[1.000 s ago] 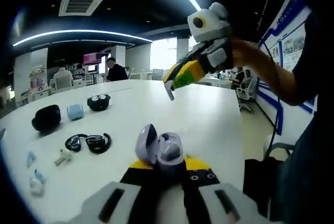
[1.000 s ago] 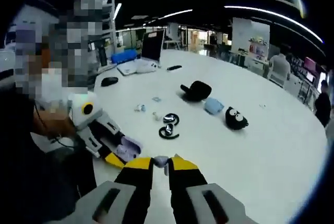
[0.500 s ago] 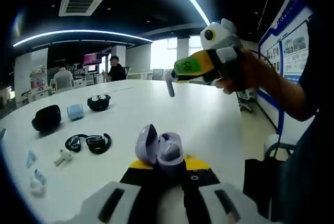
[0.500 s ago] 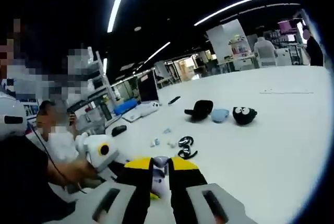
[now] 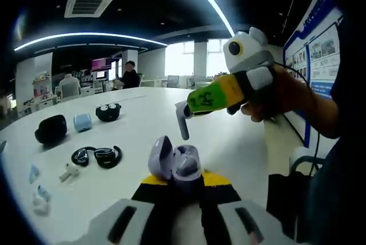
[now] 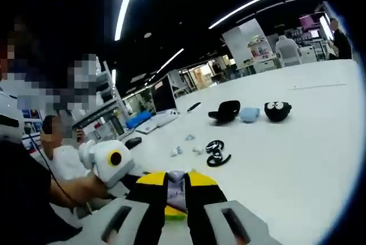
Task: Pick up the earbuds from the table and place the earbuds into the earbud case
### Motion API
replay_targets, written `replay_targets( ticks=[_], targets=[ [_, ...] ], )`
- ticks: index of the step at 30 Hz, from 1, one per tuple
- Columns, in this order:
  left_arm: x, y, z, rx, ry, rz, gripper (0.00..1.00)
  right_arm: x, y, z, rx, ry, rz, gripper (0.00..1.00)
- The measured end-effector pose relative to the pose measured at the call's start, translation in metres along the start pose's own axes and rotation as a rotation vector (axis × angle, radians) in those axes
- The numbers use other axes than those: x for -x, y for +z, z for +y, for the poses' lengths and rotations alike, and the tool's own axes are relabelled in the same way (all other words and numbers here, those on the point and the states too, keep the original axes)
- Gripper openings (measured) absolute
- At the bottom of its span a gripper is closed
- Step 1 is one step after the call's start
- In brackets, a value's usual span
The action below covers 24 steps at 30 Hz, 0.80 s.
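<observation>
In the left gripper view my left gripper point(image 5: 176, 180) is shut on an open lavender earbud case point(image 5: 175, 161), lid up to the left. My right gripper point(image 5: 187, 109) comes in from the right, held by a hand, shut on a lavender earbud point(image 5: 182, 124) whose stem hangs just above and behind the case. In the right gripper view my right gripper point(image 6: 176, 177) pinches that earbud point(image 6: 176, 180) between its yellow-tipped jaws, and the left gripper point(image 6: 111, 163) sits lower left. Loose white earbuds point(image 5: 68, 171) lie on the white table point(image 5: 229, 131).
On the table's left lie black ear-hook earbuds point(image 5: 97, 155), a black case point(image 5: 50, 129), a pale blue case point(image 5: 82, 121), a black case with eyes point(image 5: 108, 111) and small bluish earbuds point(image 5: 38, 198). A keyboard and monitor point(image 6: 160, 116) stand at the far side; people sit around.
My right gripper has come down and tilted with the lavender earbud, from high above the table to just over the open case. The left gripper and case have stayed still.
</observation>
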State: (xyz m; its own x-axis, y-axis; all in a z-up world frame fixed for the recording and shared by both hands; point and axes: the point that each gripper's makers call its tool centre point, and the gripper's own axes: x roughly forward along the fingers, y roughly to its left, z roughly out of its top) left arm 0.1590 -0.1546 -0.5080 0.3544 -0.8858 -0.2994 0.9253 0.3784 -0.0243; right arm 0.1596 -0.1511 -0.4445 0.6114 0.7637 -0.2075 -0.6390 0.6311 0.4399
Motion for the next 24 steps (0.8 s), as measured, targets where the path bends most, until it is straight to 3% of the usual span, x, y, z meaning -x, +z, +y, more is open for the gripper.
replay_targets(
  ticks=[11,24],
  targets=[
    [0.000,0.000,0.000,-0.001,0.001,0.000,0.19,-0.001,-0.009,-0.002,0.087,-0.069,0.015,0.11],
    [0.000,0.000,0.000,-0.001,0.004,0.000,0.19,-0.003,-0.014,-0.004,0.166,-0.171,-0.023,0.11]
  ],
)
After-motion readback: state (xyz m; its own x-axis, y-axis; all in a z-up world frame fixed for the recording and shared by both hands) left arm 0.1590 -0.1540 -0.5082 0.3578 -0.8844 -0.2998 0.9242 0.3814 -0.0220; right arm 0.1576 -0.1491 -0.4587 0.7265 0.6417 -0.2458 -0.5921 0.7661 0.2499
